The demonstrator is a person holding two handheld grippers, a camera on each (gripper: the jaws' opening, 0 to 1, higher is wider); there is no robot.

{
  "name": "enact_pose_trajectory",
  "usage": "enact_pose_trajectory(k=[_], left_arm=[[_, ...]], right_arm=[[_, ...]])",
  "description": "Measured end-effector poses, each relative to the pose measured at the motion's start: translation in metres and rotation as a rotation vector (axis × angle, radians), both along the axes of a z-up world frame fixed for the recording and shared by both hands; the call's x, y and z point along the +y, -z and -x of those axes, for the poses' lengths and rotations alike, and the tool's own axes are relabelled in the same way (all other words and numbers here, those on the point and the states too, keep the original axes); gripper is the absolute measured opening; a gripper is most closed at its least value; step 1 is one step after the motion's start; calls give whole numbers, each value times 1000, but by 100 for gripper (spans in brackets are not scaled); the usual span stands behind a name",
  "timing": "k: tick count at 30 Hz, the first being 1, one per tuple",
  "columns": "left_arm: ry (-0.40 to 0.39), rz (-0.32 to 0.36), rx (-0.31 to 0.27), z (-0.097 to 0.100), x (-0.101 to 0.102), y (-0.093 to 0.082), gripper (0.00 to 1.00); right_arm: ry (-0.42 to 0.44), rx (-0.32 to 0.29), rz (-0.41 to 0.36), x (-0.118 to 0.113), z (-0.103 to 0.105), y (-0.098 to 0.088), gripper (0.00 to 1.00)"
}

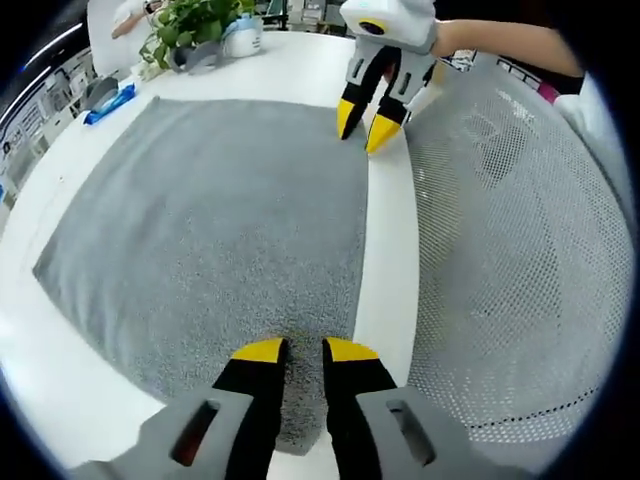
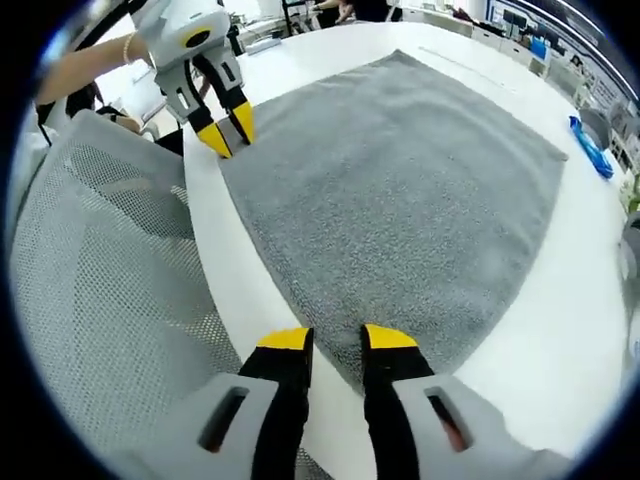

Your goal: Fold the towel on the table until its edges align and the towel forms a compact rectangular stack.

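A grey towel lies flat and unfolded on the white table. In the left gripper view my left gripper stands open low over the towel's near corner, the cloth showing between its yellow tips. My right gripper sits at the far corner along the same edge, jaws slightly apart. In the right gripper view the towel spreads ahead, and my right gripper is open over its near corner. My left gripper touches down at the far corner by the table edge.
A grey mesh chair back stands close against the table edge beside both grippers. A potted plant, a white container and a blue item lie beyond the towel.
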State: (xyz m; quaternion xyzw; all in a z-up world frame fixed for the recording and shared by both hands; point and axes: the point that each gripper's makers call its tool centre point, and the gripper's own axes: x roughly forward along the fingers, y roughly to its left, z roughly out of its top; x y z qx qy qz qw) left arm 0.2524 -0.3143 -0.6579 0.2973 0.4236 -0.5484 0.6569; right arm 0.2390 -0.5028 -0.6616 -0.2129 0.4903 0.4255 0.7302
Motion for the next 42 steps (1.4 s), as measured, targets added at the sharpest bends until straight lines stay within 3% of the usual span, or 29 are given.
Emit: enact_pose_trajectory(k=[6,7,10,12,23,33,42], left_arm=[[24,21,-6,16,-2,-1,34],[35,20,-29,18,-3,-1,36],[7,0,-150,5,-1,1,27],[-25,21,-118,9,-2,1,28],[-42,59,-156,10,1,0,26],[-45,23,-174,13,19,0,20],[-73,22,-177,15,30,1,18]], right_arm=[[-46,-31,22,2,4,1,23],[-56,-42,34,2,4,1,23],[-80,-69,65,2,4,2,23],[-91,-86,82,2,4,2,23],[-66,-110,70,-1,3,2,22],[-131,-126,105,-15,2,2,16],[-105,-141,92,-36,-1,2,14]])
